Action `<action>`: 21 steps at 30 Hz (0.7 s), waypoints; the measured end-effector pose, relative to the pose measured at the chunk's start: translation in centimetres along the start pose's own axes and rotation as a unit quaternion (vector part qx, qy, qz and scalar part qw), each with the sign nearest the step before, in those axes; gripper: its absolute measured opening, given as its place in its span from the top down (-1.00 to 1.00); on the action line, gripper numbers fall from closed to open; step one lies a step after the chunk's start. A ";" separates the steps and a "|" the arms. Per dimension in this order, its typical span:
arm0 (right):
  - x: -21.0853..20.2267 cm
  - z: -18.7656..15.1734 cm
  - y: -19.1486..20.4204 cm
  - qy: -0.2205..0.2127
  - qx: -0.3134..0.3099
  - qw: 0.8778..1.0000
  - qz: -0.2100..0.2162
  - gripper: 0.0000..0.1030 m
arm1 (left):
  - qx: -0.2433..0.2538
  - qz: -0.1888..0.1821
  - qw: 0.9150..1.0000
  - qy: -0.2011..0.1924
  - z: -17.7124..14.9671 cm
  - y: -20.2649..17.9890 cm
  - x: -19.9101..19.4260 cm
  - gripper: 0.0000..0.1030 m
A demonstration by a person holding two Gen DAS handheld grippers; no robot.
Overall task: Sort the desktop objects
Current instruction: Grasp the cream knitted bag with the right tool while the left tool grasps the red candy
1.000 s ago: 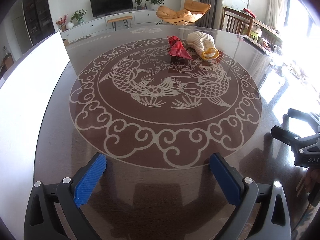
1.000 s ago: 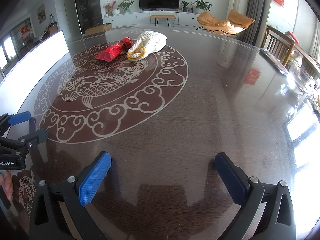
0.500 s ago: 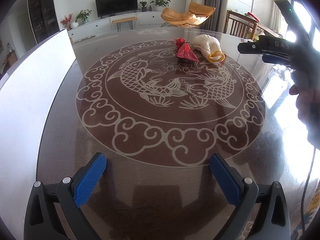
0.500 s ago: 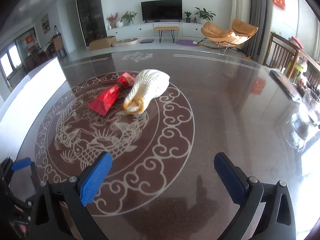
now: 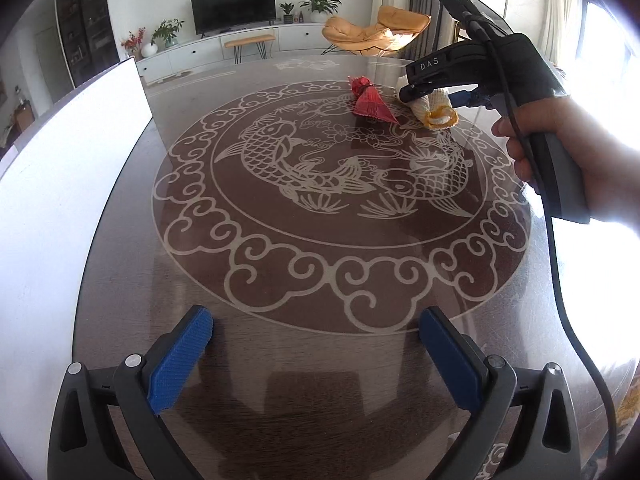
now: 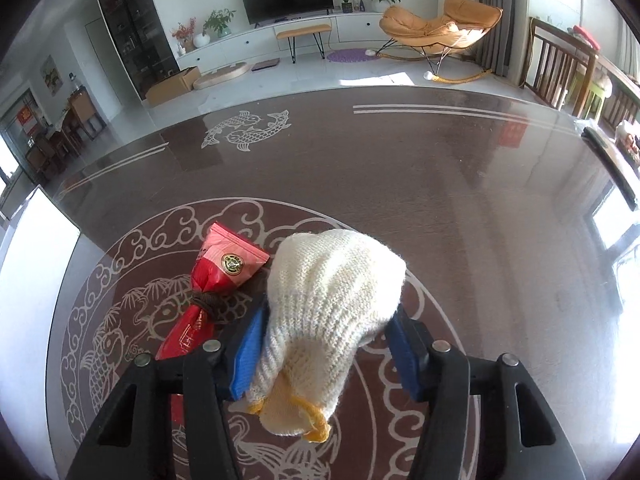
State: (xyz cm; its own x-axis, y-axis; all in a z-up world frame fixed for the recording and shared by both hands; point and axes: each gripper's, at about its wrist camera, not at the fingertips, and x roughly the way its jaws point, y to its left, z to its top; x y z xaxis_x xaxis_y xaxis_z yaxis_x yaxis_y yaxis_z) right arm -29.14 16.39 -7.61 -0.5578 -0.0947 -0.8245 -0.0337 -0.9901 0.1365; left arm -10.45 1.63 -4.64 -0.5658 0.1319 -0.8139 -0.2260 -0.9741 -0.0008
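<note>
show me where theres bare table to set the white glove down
Bare table runs from the left gripper out across the fish medallion, and beyond the medallion toward the far edge. It is crowded only where the right gripper is closing around the knit glove, with the red packet beside it.

right claw (image 6: 326, 354) moved across table to the knit glove (image 6: 332, 304), jaws closing, apparently gripping it

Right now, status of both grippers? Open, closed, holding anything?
Left gripper: open, empty, above the table.
Right gripper: jaws closing around the knitted glove; blue pads look pressed against it.
</note>
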 end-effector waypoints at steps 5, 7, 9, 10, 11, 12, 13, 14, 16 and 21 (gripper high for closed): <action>-2.7 -4.3 -1.2 -0.007 -0.049 0.999 0.014 -0.05 | 0.000 0.000 1.000 0.000 0.0 0.0 -0.1 -1.00; -4.4 -7.1 -2.4 -0.008 -0.067 0.998 0.018 -0.06 | 0.000 0.000 1.000 0.000 0.1 0.1 -0.1 -1.00; -6.4 -10.1 -3.6 -0.013 -0.090 0.996 0.012 -0.06 | 0.000 0.000 1.000 0.000 0.0 0.0 -0.1 -1.00; -7.5 -11.6 -4.2 -0.015 -0.099 0.995 0.012 -0.06 | 0.000 0.000 1.000 0.000 0.0 0.0 -0.1 -1.00; -8.5 -13.1 -4.9 -0.018 -0.105 0.994 0.013 -0.06 | 0.000 0.000 1.000 0.000 0.0 0.1 -0.1 -1.00; -9.5 -14.5 -5.4 -0.023 -0.109 0.994 0.014 -0.06 | 0.000 0.001 1.000 0.000 0.0 0.1 -0.1 -1.00; -10.3 -15.8 -5.9 -0.030 -0.111 0.993 0.014 -0.06 | 0.000 0.001 1.000 0.000 0.1 0.1 -0.1 -1.00; -11.0 -16.9 -6.2 -0.037 -0.113 0.993 0.012 -0.12 | 0.000 0.001 1.000 0.000 0.1 0.1 -0.1 -1.00; -11.6 -18.1 -6.5 -0.033 -0.113 0.993 0.003 -0.35 | 0.000 0.002 1.000 0.000 0.2 0.1 -0.1 -1.00; -11.1 -18.4 -6.1 -0.016 -0.117 0.993 -0.006 -0.89 | -0.003 0.003 1.000 0.008 0.5 -0.2 0.2 -1.00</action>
State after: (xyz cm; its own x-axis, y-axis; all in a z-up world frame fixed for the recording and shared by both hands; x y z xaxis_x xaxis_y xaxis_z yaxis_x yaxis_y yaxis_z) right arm -7.51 21.55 -9.37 -0.5853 -0.0834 -0.8065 0.1512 -0.9885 -0.0074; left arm -10.94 1.99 -4.51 -0.5547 0.1239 -0.8228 -0.2184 -0.9759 0.0003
